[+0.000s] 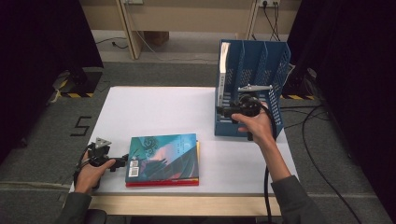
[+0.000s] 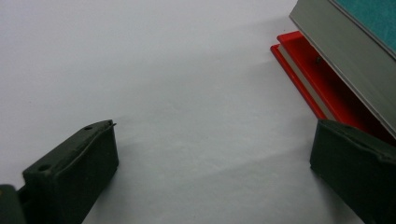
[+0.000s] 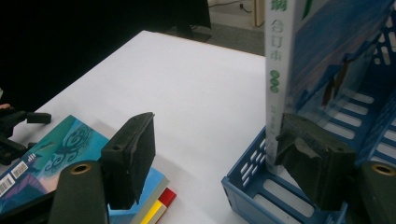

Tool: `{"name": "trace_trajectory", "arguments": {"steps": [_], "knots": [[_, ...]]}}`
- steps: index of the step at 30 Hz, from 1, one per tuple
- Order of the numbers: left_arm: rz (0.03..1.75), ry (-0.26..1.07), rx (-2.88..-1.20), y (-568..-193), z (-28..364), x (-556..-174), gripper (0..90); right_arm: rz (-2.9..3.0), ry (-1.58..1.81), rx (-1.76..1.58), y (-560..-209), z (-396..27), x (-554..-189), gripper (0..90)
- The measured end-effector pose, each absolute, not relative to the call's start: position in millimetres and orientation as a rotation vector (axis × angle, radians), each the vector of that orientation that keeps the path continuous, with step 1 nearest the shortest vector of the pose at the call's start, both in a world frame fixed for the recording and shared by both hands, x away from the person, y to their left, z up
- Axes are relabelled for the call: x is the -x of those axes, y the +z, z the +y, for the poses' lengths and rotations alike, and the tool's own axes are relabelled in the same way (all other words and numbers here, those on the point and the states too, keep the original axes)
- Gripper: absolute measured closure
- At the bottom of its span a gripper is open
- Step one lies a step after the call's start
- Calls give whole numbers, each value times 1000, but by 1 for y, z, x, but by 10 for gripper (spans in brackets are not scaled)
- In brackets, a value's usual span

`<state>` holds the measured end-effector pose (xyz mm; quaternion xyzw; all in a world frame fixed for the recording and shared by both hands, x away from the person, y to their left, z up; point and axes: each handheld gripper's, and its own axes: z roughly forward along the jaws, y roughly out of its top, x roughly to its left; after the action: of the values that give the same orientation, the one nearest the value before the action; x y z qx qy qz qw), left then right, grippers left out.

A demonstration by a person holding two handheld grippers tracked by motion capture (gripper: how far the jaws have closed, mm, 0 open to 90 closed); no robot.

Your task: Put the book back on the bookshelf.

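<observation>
Two tools are at work. The right tool [image 1: 227,111] sits at the front of the blue file rack [image 1: 275,70], at about 2 o'clock on the counter [image 1: 159,109], its jaws apart with nothing pressed between them. In the right gripper view one jaw stands just beside the spine of the upright book [image 3: 276,60] in the rack's leftmost slot; whether it touches I cannot tell. The left tool [image 1: 122,161] rests low at 8 o'clock, jaws spread wide over bare counter, one jaw close to the near-left corner of the book stack [image 1: 163,158]. That stack lies flat at 6 o'clock: a teal-covered book [image 3: 60,154] on top, a red book [image 2: 322,79] at the bottom, well apart from the rack.
</observation>
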<state>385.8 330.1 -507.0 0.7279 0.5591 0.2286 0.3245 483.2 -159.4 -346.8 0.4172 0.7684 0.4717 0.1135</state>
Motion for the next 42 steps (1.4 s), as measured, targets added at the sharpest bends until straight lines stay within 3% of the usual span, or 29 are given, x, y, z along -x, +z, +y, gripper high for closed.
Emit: {"name": "trace_trajectory", "arguments": {"steps": [42], "knots": [[1462,598,-1912,-507,331,-386,0,2334,1466,-1230,-405,-162,-433,259]]}}
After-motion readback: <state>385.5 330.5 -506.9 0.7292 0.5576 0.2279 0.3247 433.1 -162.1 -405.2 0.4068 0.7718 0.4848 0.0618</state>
